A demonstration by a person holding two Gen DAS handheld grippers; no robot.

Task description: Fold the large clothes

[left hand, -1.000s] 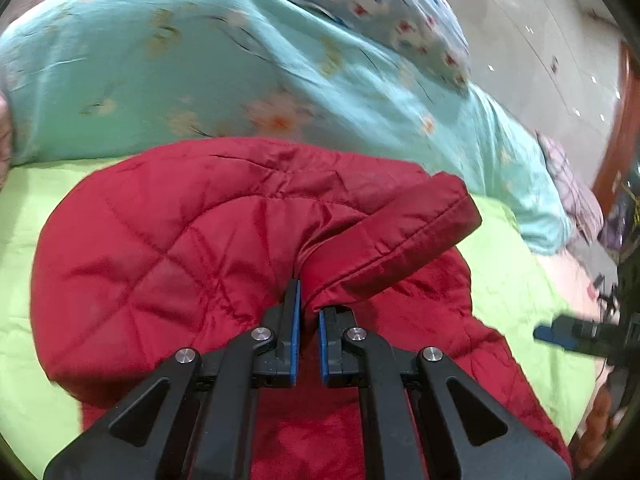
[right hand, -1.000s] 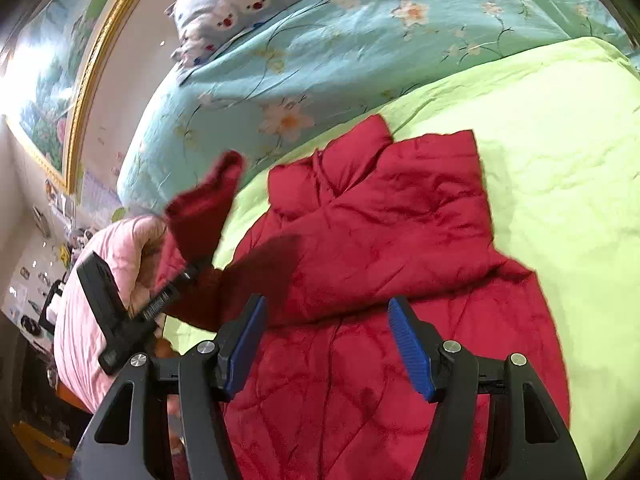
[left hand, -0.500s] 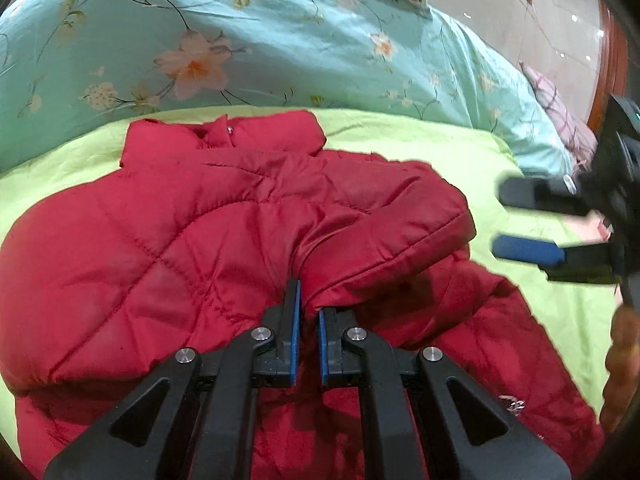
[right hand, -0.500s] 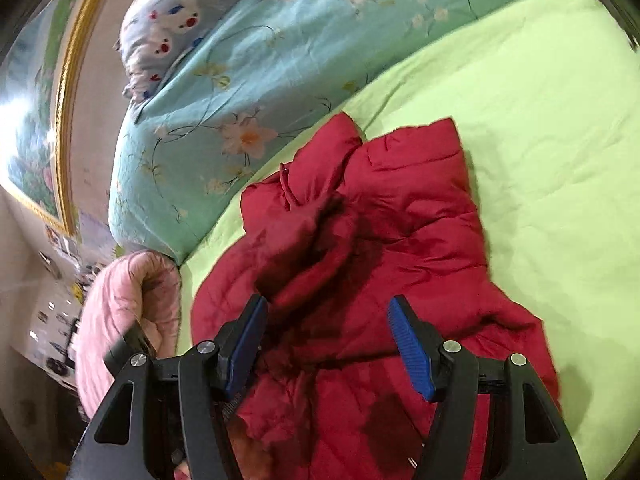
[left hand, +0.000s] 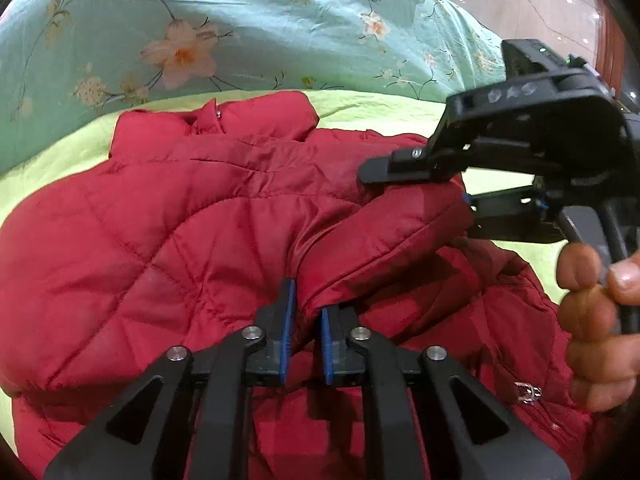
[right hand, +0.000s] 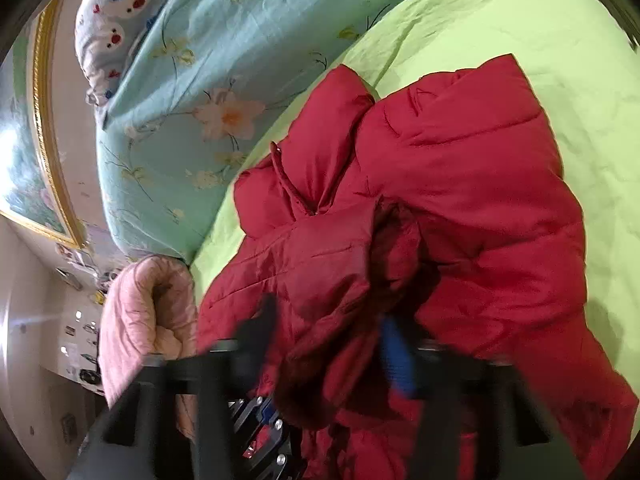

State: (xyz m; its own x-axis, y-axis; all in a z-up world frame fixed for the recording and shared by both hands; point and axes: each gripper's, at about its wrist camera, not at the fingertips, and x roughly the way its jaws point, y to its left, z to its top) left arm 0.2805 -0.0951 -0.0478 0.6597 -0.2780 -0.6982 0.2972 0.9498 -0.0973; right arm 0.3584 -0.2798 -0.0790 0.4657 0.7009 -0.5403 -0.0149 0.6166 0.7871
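Observation:
A red quilted jacket (left hand: 168, 240) lies on a lime green bedsheet (left hand: 60, 148), collar toward the pillows. My left gripper (left hand: 306, 320) is shut on the jacket's sleeve (left hand: 384, 236), which lies folded across the body. My right gripper (left hand: 464, 192) comes in from the right and straddles the sleeve's cuff end, one jaw above and one below. In the right wrist view the jacket (right hand: 480, 184) fills the middle, and the right gripper (right hand: 332, 344) is blurred, with the sleeve cuff (right hand: 360, 280) between its jaws, which stand well apart.
A turquoise floral duvet (left hand: 240, 28) is piled behind the jacket, with a cartoon-print pillow (right hand: 112, 20) on it. A pink quilt (right hand: 144, 312) hangs at the bed's edge. A gold-framed picture (right hand: 44, 128) hangs on the wall.
My left gripper has carried the sleeve over the jacket's body. My right gripper has moved in from the right and now has its jaws around the sleeve's cuff.

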